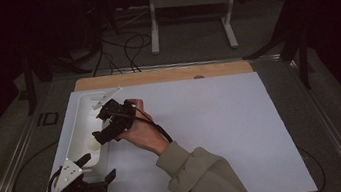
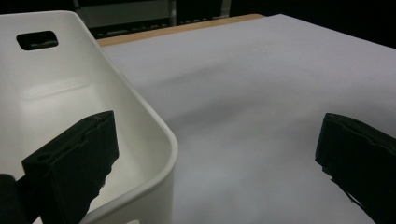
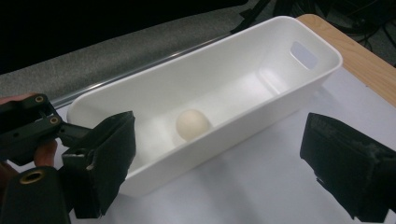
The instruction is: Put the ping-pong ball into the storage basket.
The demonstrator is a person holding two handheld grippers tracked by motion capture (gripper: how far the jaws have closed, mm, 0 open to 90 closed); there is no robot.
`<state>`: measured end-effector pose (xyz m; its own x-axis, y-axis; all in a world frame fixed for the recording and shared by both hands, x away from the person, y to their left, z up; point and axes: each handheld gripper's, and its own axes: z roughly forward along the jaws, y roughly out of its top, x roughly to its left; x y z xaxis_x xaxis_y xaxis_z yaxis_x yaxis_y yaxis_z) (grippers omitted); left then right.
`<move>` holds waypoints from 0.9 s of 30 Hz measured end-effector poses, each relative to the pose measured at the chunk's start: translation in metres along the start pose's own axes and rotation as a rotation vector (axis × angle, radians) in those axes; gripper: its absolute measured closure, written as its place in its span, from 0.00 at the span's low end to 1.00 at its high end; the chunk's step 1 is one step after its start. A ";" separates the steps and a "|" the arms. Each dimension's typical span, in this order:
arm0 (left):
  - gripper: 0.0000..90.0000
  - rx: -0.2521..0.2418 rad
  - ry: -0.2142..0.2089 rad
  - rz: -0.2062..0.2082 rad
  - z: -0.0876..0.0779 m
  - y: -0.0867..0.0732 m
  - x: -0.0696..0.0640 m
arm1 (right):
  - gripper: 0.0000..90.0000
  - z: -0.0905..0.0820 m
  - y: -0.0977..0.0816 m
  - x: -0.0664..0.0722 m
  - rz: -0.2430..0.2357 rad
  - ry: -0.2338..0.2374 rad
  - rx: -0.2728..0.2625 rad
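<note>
In the high view, a long white bin [image 1: 77,134] is seen lying along the left part of the white tabletop [image 1: 224,134], its length running away from the person. The left hand-held gripper [image 1: 99,167] is held at the near end of the bin, jaws spread: one jaw is placed over the bin's near end, the other over the tabletop just outside the wall. The right hand-held gripper [image 1: 98,125] is held by the right hand [image 1: 139,130] above the middle of the bin, reaching in from the right, jaws apart. A pale rounded thing is faintly seen inside the bin, between the two grippers. A strip of wood [image 1: 165,75] is visible at the far edge of the tabletop.

In the left gripper view, the jaws are seen wide apart. The rounded corner of the bin [image 2: 154,135] is caught between them, the left jaw inside the bin and the right jaw over bare tabletop [image 2: 252,93]. A handle slot [image 2: 37,40] is cut in the bin's far end wall.

In the right gripper view, the jaws are spread with nothing held. A cream egg-shaped ball [image 3: 192,124] is seen resting on the floor of the bin [image 3: 224,135], roughly midway along it. The left hand-held gripper [image 3: 28,126] is visible at the left edge, at the end of the bin.
</note>
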<state>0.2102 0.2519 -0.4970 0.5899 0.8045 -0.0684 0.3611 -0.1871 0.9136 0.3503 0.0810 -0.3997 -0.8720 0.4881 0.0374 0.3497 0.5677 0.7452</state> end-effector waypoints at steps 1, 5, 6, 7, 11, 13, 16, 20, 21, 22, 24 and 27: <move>0.00 0.001 0.000 0.001 0.000 0.000 0.000 | 0.12 -0.002 -0.001 -0.001 0.005 -0.004 -0.001; 0.00 0.003 -0.001 0.004 0.001 0.000 0.000 | 0.12 -0.007 -0.006 -0.006 0.011 -0.014 -0.007; 0.00 0.003 -0.001 0.004 0.001 0.000 0.000 | 0.12 -0.007 -0.006 -0.006 0.011 -0.014 -0.007; 0.00 0.004 -0.001 0.005 0.001 0.000 0.000 | 0.12 -0.009 -0.007 -0.007 0.018 -0.015 -0.007; 0.00 0.008 -0.002 0.005 0.001 0.000 -0.001 | 0.12 -0.016 -0.015 -0.014 0.027 -0.026 -0.013; 0.00 0.007 -0.002 0.005 0.001 0.000 -0.001 | 0.12 -0.020 -0.020 -0.018 0.036 -0.036 -0.016; 0.00 0.007 -0.002 0.004 0.002 0.000 -0.001 | 0.11 -0.024 -0.025 -0.023 0.043 -0.043 -0.018; 0.00 0.010 -0.003 0.006 0.002 0.000 -0.002 | 0.11 -0.033 -0.034 -0.029 0.060 -0.057 -0.024; 0.00 0.009 -0.003 0.007 0.002 0.000 -0.002 | 0.11 -0.033 -0.034 -0.029 0.060 -0.057 -0.024; 0.00 0.010 -0.003 0.008 0.002 0.000 -0.002 | 0.11 -0.034 -0.035 -0.030 0.063 -0.057 -0.026; 0.00 0.009 -0.002 0.006 0.002 0.000 -0.002 | 0.11 -0.037 -0.039 -0.033 0.065 -0.063 -0.022; 0.00 0.010 -0.002 0.008 0.003 0.000 -0.002 | 0.11 -0.041 -0.044 -0.036 0.070 -0.074 -0.024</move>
<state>0.2105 0.2486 -0.4980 0.5943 0.8019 -0.0618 0.3634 -0.1992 0.9101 0.3523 0.0109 -0.4063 -0.8176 0.5743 0.0416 0.4000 0.5146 0.7584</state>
